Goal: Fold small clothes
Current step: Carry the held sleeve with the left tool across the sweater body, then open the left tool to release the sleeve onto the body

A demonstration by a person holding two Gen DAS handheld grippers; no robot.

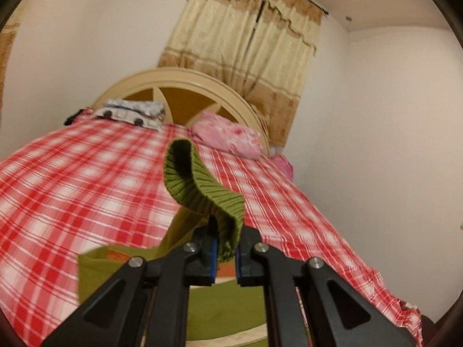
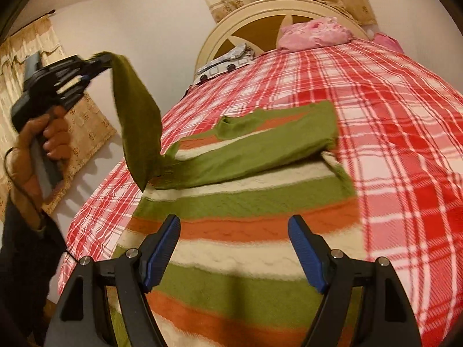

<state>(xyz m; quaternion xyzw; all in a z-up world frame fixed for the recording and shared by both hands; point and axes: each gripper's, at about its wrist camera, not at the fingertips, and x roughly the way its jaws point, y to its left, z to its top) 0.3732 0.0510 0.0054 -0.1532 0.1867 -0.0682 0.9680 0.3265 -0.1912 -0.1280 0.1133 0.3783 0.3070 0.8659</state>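
While one claw (image 1: pixel 225 248) pinches the sleeve (image 2: pixel 136 115), one sweater (image 2: pixel 246 231) lies flat.

Bare checked bedspread (image 2: pixel 390 144) lies right of the sweater (image 2: pixel 246 231); pillows (image 2: pixel 315 33) crowd the headboard (image 2: pixel 231 29).

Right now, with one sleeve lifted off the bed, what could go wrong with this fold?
1. The left tongs pinch only the ribbed cuff; it may slip free.
2. The right tongs hang open above the striped sweater, so pulling the sleeve might drag the unpinned body and undo the other folded sleeve.
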